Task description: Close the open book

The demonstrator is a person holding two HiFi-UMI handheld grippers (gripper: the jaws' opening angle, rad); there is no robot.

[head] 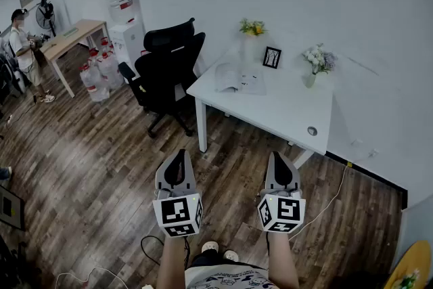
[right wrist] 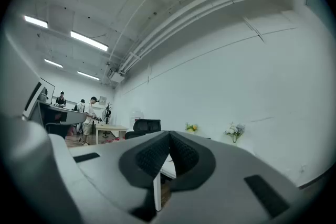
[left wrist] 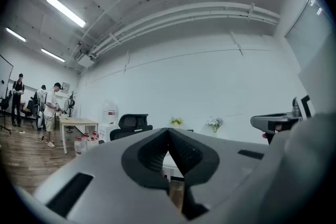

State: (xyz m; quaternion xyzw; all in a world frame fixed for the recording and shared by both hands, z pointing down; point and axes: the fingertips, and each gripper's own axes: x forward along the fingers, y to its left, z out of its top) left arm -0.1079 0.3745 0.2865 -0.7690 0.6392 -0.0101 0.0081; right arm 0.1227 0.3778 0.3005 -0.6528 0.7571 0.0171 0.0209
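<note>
Left gripper (head: 179, 153) and right gripper (head: 277, 158): jaws together, empty, well apart from table (head: 284, 115). Open book (head: 240, 79) on it, pages unreadable; not discernible in either gripper view.

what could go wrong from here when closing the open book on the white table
1. The left gripper and right gripper are both shut and well short of the table; pushed in like that, they may shove the open book rather than lift a cover.
2. The book lies near the framed picture and the yellow-flower vase; a swung cover could tip them.
3. A cable trails over the floor nearby: a possible trip.
</note>
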